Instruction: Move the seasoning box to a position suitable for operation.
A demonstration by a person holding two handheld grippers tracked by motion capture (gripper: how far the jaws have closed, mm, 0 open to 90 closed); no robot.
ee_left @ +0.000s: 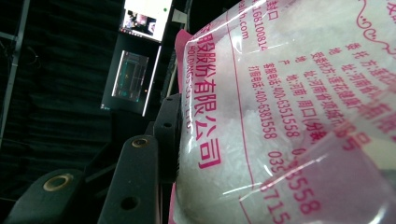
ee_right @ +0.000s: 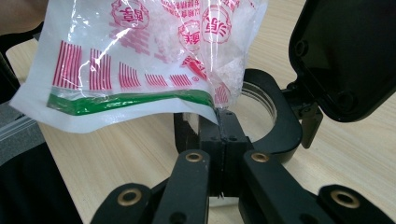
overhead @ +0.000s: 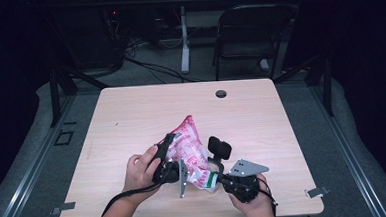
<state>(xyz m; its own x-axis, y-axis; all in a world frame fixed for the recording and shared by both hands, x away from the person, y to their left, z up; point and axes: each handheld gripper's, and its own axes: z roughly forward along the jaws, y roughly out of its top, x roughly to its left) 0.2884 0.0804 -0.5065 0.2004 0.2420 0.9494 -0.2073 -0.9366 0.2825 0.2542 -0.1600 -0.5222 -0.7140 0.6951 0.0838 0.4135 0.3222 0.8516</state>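
Observation:
A clear plastic bag (overhead: 189,147) of white crystals, printed in red and pink, is held up over the table's front middle. My left gripper (overhead: 166,159) is shut on the bag's left side. In the left gripper view the bag (ee_left: 289,116) presses against one black finger (ee_left: 166,126) and hides the other. My right gripper (ee_right: 223,133) is shut on the bag's lower corner beside the green seal strip (ee_right: 121,101). Just behind that corner stands a clear jar with a black rim (ee_right: 282,126), its black flip lid (ee_right: 345,56) swung open. From above, the right gripper (overhead: 218,178) sits at the jar (overhead: 213,166).
The light wooden table (overhead: 131,111) has a cable hole (overhead: 221,93) near its far edge. A black chair (overhead: 249,30) and a desk leg stand beyond the table. Dark curtains and a lit screen (ee_left: 142,18) show in the left gripper view.

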